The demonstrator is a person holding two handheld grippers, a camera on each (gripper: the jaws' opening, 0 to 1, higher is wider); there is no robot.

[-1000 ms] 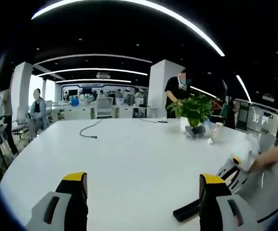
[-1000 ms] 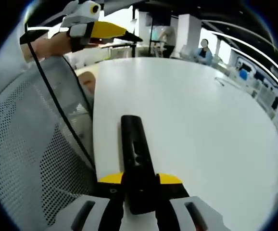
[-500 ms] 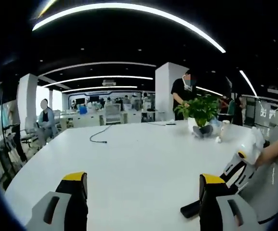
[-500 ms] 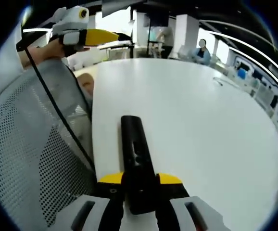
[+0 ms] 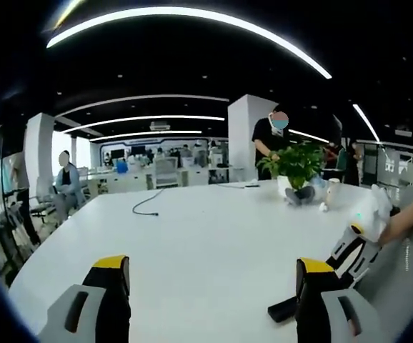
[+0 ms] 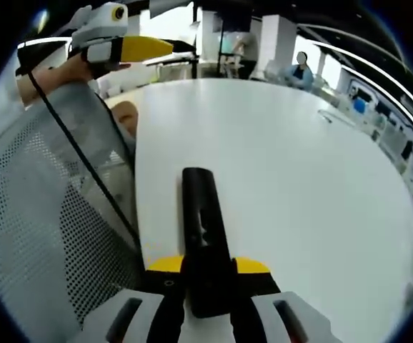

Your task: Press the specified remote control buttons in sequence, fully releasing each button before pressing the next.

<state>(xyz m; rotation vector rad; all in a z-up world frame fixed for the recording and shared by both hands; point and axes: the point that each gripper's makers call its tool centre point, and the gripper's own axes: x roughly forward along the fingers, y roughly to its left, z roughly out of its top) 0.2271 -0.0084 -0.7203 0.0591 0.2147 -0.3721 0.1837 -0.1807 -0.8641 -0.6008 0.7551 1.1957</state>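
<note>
The right tongs point(image 6: 208, 275) clamp the near end of the black remote point(image 6: 201, 229), steadying it above the white bench point(image 6: 299, 179). The left tongs point(image 5: 214, 286) stand apart, empty, raised to the left, probably waiting to press.

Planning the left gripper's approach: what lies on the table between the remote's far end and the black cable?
Nothing. In the left gripper view, only bare white table separates the remote, held by the right gripper, from the black cable.
</note>
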